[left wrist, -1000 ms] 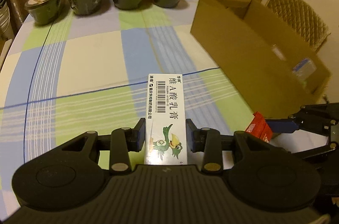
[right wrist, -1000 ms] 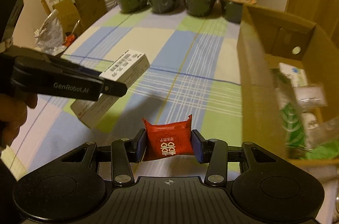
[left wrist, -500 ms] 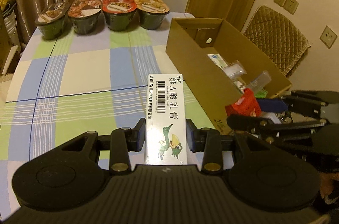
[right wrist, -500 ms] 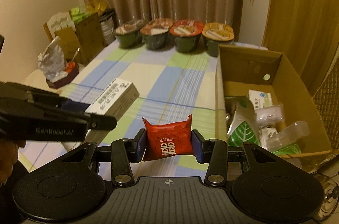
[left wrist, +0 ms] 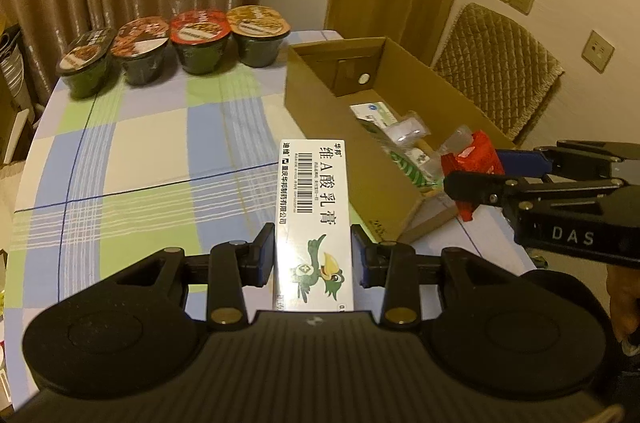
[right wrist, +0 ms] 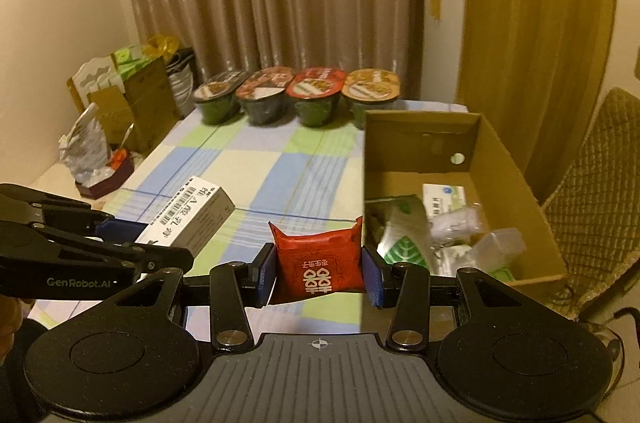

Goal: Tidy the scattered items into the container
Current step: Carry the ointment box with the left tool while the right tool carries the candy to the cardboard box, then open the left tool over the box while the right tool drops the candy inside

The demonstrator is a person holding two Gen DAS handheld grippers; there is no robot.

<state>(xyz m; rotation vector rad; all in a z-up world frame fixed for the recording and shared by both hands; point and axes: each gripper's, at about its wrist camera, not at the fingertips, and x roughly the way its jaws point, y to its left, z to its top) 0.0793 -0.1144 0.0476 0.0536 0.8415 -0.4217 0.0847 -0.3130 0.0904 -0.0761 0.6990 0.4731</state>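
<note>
A checked tablecloth [left wrist: 140, 143] carries the open cardboard box [right wrist: 504, 159], already part-filled. Above the cloth, the left gripper [left wrist: 314, 259] clamps a long white ointment carton [left wrist: 314, 207]; the right gripper [right wrist: 320, 269] pinches a red snack packet [right wrist: 318, 263] beside the box's near corner.

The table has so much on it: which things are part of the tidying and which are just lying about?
Part of the job:
- white box, held in left tool
- red packet, held in right tool
- cardboard box

Just lying about:
- four noodle bowls
- chair
- bags by the wall
</note>
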